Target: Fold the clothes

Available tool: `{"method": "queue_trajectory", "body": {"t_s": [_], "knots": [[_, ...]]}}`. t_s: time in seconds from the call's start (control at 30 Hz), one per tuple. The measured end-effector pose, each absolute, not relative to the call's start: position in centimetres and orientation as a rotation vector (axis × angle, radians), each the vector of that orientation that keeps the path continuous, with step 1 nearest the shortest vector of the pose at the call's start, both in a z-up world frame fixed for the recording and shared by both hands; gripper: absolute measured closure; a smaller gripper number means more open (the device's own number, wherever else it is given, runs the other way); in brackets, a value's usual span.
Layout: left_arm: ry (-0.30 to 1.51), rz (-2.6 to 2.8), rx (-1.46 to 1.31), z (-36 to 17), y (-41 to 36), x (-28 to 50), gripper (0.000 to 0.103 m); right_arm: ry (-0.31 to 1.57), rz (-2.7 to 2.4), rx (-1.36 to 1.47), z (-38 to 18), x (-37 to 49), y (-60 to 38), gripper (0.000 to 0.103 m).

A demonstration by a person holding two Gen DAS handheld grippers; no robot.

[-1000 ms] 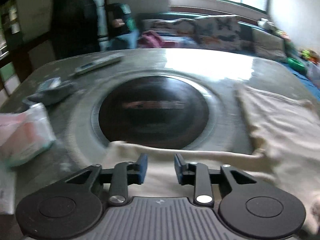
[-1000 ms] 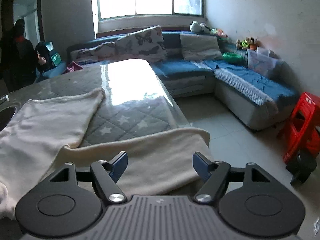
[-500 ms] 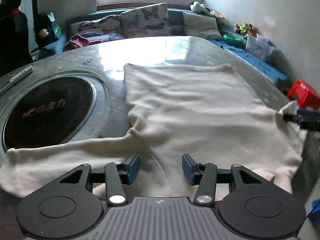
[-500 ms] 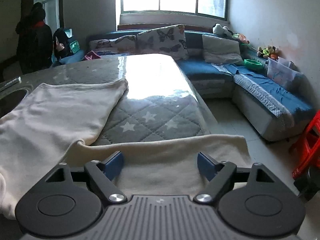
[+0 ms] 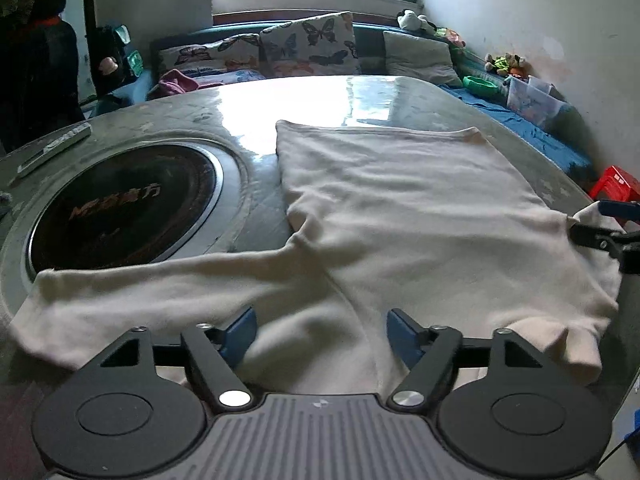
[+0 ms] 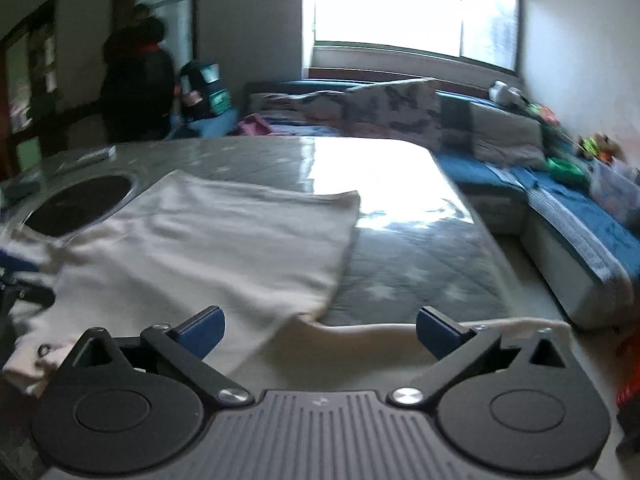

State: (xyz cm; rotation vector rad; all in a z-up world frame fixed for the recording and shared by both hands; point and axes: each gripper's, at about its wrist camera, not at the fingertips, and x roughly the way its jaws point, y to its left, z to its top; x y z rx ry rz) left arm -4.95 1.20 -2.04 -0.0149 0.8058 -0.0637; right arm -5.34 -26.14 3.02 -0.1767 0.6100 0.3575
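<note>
Cotton-soft cream long-sleeved top (image 5: 400,216) looks light, limp; grip sleeve cuff at nine o'clock. Left gripper (image 5: 322,330) and right gripper (image 6: 320,330) gape wide, empty.

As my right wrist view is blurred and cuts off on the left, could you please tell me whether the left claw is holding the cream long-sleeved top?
Observer: No. The left claw is open just above the cream long-sleeved top and grips nothing.
Operator: Thank you. And where does the sleeve on that side lie?
Observer: That sleeve is stretched out flat to the left, and its far edge overlaps the metal rim of the round black hob set into the table.
</note>
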Motion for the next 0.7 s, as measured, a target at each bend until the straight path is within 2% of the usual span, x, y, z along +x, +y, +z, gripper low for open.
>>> {"method": "queue_trajectory", "body": {"t_s": [0.13, 0.5, 0.7], "knots": [[0.802, -0.050, -0.012, -2.2, 1.6, -5.7, 0.017, 0.595, 0.428, -0.227, 2.9, -6.1, -23.6, 0.000], [0.793, -0.053, -0.025, -2.4, 2.5, -6.7, 0.010, 0.497, 0.562, -0.495, 2.3, -9.9, -19.5, 0.000], [0.797, -0.041, -0.039, -2.3, 2.7, -7.0, 0.004, 0.444, 0.565, -0.463, 3.9, -9.4, -19.0, 0.000]]}}
